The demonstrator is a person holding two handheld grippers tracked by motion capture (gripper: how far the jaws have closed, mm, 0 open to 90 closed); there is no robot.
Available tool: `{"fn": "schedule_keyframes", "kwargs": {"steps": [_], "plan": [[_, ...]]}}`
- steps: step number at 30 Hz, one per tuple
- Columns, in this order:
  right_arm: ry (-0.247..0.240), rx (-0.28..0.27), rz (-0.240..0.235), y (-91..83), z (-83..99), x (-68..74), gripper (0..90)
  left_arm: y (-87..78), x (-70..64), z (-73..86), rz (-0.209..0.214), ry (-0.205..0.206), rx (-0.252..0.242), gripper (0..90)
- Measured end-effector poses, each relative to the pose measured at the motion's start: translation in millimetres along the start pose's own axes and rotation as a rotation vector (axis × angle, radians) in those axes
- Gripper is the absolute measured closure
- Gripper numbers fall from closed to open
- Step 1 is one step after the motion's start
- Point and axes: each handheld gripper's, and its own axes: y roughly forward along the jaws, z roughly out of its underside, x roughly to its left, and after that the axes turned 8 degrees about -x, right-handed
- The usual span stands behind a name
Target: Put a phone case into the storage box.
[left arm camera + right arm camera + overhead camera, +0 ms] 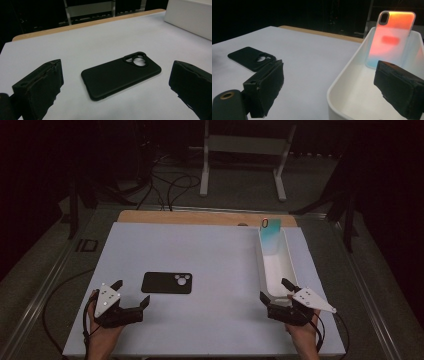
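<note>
Left hand-held gripper [131,295] open, empty, near the bench's front-left corner, aimed at the flat black rubbery phone case [167,282] just beyond.

Judged step: approach; next, straddle and pinch the case.

Right hand-held gripper [273,289] open at the long white plastic tray [287,261] along the right edge.

Count: two cases, one black, one translucent orange-teal case [392,35] leaning upright in the one tray.

Looks like you're set up in a lab or test studio, not a home: a white sheet-covered wooden table [150,245] under a fixed rig, black cables [170,187] snaking over grey floor beyond your grippers, a white metal stand [245,150], dark surroundings.
</note>
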Motion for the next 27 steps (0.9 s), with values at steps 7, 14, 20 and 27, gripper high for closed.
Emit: {"fn": "schedule_keyframes", "kwargs": {"steps": [7, 14, 20, 27], "plan": [[-0.003, 0.009, 0.000, 1.0, 1.2, 1.5, 9.2, 4.9, 0.2, -8.7, 0.012, 0.018, 0.002, 0.1], [-0.004, 0.013, -0.002, 2.4, 2.9, 2.5, 9.2, 19.8, 5.5, -18.7, 0.028, 0.035, 0.030, 0.1], [-0.004, 0.015, -0.001, 2.5, 3.7, 2.7, 9.2, 35.9, 11.2, -23.9, 0.040, 0.032, 0.062, 0.1], [-0.002, 0.019, 0.005, 2.6, 5.2, 1.7, 9.3, 60.1, 20.1, -33.7, 0.061, 0.012, 0.101, 0.1]]}}
